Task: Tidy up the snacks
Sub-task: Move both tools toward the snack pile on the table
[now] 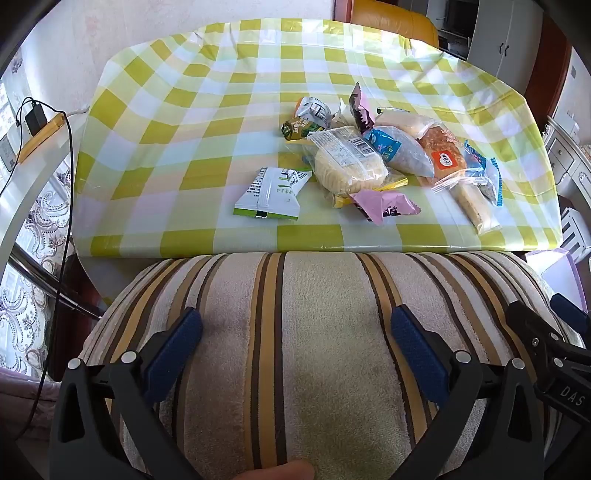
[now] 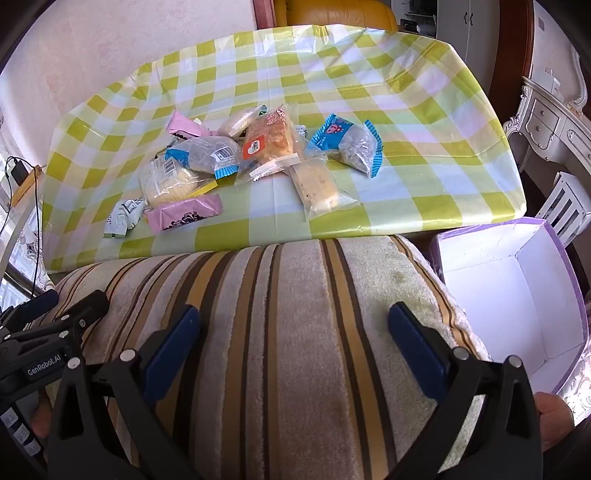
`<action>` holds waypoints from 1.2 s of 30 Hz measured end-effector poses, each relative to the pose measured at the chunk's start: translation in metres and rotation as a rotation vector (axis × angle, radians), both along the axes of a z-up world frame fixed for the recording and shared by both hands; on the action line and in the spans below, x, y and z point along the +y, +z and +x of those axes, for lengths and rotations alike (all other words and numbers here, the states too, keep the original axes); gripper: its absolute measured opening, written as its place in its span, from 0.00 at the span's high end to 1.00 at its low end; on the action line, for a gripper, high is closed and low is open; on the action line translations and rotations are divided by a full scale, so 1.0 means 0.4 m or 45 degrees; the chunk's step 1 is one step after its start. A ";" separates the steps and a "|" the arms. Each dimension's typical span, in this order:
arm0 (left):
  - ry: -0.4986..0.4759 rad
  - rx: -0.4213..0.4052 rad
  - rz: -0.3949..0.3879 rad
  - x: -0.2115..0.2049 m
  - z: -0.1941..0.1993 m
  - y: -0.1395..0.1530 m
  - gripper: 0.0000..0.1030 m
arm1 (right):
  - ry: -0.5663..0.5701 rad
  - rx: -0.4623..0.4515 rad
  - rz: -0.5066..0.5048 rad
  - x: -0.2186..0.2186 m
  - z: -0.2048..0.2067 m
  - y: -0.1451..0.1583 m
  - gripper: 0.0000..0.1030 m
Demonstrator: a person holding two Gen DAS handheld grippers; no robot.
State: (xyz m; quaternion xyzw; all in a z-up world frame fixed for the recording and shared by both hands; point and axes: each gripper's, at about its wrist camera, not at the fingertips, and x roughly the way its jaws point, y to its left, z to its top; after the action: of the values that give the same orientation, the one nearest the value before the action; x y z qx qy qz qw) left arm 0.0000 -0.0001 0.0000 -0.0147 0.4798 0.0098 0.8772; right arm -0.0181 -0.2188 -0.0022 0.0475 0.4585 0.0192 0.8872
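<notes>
A heap of wrapped snacks lies on a table with a green and white checked cloth. Among them are a round pale bread, a green and white packet, a pink packet and an orange bread. The right wrist view shows the same heap, a blue packet apart to its right and a long pale bar. My left gripper and right gripper both stand open over a striped cushion, well short of the table, with nothing between their fingers.
An open white box with a lilac rim stands to the right of the cushion, below the table edge. A yellow chair is behind the table. A cable and charger hang at the left. White furniture is on the right.
</notes>
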 end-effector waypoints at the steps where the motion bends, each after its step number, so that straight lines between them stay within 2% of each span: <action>1: 0.000 0.000 0.000 0.000 0.000 0.000 0.04 | 0.000 0.000 0.001 0.000 0.000 0.000 0.01; 19: 0.017 0.020 0.009 0.014 -0.008 0.004 0.04 | -0.002 -0.007 0.004 -0.001 0.000 0.000 0.01; 26: -0.002 0.010 -0.045 0.018 -0.004 0.003 0.04 | -0.007 -0.056 0.016 0.002 -0.007 -0.007 0.01; 30: 0.001 -0.015 -0.117 0.033 -0.004 0.012 0.04 | -0.004 -0.048 -0.047 0.009 -0.007 -0.008 0.01; 36: 0.042 -0.044 -0.245 0.079 0.038 0.026 0.05 | 0.001 -0.020 -0.034 0.005 0.003 -0.006 0.01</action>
State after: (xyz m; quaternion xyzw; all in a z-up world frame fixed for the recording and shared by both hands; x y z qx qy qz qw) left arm 0.0153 0.0313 0.0105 -0.1070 0.4631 -0.0222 0.8796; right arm -0.0170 -0.2169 -0.0048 0.0353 0.4518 0.0137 0.8913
